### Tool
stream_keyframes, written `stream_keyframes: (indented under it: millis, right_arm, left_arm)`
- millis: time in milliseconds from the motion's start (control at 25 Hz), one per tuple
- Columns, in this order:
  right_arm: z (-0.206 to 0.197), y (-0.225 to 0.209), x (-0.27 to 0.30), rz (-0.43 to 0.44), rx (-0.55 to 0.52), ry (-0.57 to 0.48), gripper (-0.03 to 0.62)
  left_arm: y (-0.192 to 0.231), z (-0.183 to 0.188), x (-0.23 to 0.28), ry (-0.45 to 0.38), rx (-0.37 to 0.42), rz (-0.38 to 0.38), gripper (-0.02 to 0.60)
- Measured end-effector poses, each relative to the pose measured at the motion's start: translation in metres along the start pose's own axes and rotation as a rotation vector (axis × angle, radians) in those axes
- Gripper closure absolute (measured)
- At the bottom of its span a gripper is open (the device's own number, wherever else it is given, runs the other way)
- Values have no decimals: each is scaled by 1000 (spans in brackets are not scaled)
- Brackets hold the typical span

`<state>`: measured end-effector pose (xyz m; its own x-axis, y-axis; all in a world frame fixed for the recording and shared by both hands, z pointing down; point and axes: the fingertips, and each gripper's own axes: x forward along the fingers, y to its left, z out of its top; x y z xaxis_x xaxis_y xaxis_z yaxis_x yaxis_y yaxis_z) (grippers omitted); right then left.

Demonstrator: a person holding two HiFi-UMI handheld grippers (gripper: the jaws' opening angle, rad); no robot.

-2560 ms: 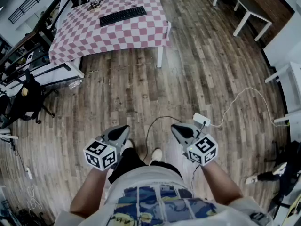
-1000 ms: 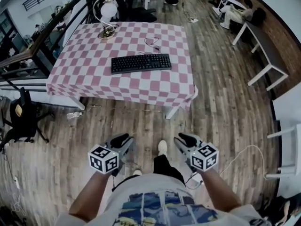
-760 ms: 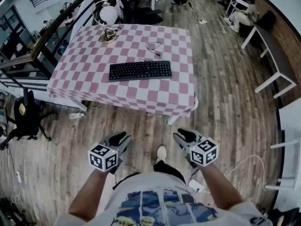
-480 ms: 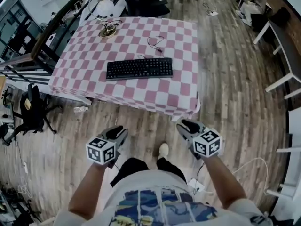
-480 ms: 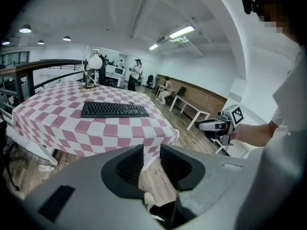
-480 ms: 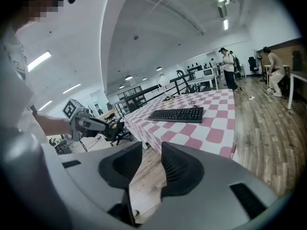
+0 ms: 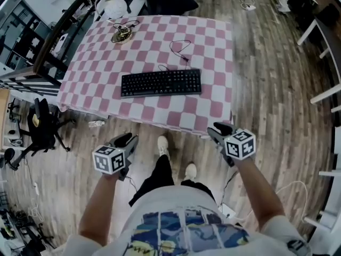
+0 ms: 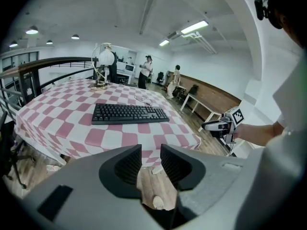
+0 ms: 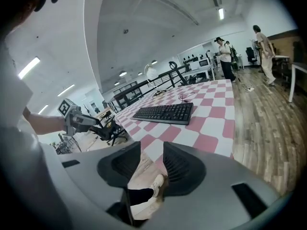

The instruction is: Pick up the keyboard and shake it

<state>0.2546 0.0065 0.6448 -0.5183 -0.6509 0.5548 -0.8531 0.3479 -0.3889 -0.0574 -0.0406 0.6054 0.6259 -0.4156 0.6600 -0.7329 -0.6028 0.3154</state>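
Left gripper (image 7: 124, 141) and right gripper (image 7: 217, 128) I hold empty, jaws slightly apart, the right's just opened wider, while the long black plastic keyboard (image 7: 161, 82) lies crosswise ahead on the pink-and-white checked tablecloth (image 7: 208, 41), one end toward each.

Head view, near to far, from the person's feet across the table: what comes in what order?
shoe → near edge of the checked table → keyboard → cable → lamp base at the far side.
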Motion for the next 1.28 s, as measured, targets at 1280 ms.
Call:
stream_keyframes:
  millis: [1280]
  right_arm:
    - [99, -157, 245, -157, 184, 331, 237]
  left_arm:
    - [279, 99, 207, 253, -154, -128, 314]
